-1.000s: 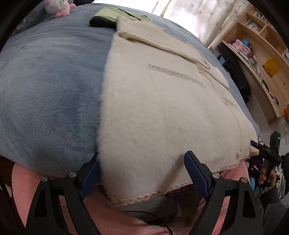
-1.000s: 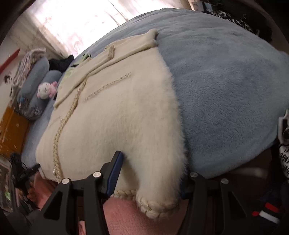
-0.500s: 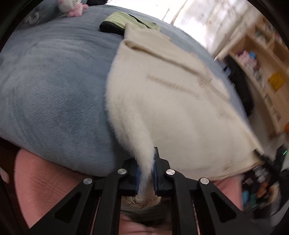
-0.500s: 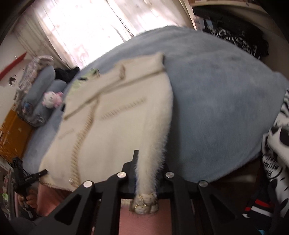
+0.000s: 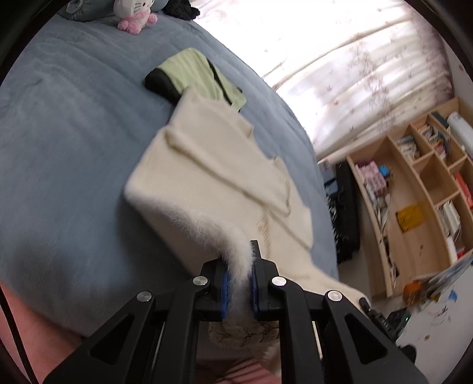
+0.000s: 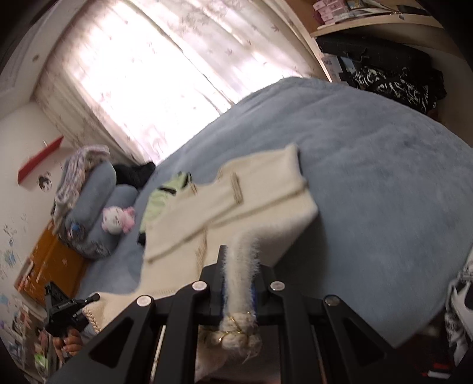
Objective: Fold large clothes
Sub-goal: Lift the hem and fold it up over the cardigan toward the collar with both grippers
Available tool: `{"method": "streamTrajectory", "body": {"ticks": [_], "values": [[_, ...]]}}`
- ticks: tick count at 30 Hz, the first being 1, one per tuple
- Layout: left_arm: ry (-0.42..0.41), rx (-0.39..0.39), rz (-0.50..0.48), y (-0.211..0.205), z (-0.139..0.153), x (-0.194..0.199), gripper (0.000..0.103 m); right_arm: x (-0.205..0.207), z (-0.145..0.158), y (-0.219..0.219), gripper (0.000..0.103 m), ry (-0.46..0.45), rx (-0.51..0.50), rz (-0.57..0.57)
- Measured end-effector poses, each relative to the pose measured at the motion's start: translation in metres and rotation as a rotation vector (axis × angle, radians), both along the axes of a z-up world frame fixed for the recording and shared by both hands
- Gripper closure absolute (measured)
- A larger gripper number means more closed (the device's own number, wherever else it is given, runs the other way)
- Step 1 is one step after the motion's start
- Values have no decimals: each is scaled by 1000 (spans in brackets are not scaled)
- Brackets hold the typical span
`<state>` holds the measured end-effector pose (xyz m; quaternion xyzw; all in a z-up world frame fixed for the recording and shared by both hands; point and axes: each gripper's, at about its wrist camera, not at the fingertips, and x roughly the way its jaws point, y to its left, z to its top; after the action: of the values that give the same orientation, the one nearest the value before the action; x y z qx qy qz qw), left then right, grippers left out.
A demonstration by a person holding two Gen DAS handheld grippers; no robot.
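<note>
Left wrist view first: my left claw (image 5: 239, 283) is pinching the hem corner of the fluffy cream-white knit cardigan with gold braid trim (image 5: 224, 177), blue pads pressed tight on the fuzzy edge at the bottom middle of the frame. That corner is lifted off the bed, and the rest of the cardigan runs up toward the centre, lying on the soft grey-blue fleece blanket on the bed (image 5: 68, 141). Just past its far end, upper middle, there's a folded light green and black garment (image 5: 195, 76). A pink and white plush cat toy (image 5: 133, 14) sits at the top left. On the right edge is a light wooden bookshelf full of books (image 5: 419, 189), with sheer floral curtains (image 5: 354, 73) glowing at the upper right.

Right wrist view: my right claw (image 6: 239, 291) is clamped on the other hem corner, the braided edge bunched below the pads at bottom centre. The cardigan stretches up to mid-frame over the blanket. The plush is at the left, leaning on grey-blue bolster pillows (image 6: 97, 201). At lower left, the left claw shows in my hand (image 6: 69, 344). It's pretty blurry all round.
</note>
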<state>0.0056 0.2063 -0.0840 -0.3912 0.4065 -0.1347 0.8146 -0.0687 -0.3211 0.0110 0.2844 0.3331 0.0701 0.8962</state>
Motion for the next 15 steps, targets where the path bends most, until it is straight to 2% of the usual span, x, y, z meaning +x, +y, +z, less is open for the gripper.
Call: {"method": "streamTrajectory", "body": {"ticks": [9,12,15], "values": [[-6,-24,45,-3,19,81,94,79,10,-2,92,-28,67,-55],[6,-42,73,4,18,116,94,114,8,-6,92,-22,83,-74],[30,-21,97,12,9,156,94,154,2,-11,92,-9,103,-89]]}}
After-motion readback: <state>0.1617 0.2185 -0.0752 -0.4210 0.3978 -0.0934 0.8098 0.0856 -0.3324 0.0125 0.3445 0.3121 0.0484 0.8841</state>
